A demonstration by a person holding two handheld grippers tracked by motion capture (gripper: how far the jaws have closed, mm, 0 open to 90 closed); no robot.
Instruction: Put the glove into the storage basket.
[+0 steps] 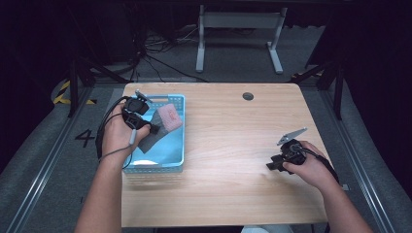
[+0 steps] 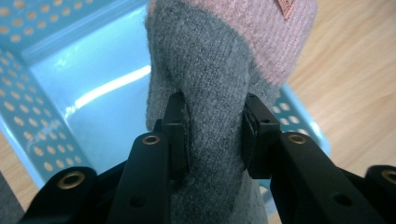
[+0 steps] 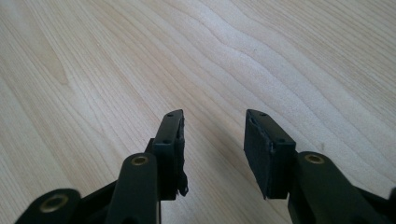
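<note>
Sock (image 1: 164,122), grey with a pink cuff, is hanging in your left tool (image 2: 215,122), clamped between both pads, above the blue basket (image 1: 180,127). You are carrying it in; next you are likely lowering and releasing over the basket floor. Your right tool (image 3: 214,135) is resting wide and empty on the table (image 1: 228,145). Left gripper view is showing the pad contact; high view is giving placement.

A grey sock (image 2: 210,116) with a pink cuff hangs over the blue basket (image 1: 179,145).
</note>
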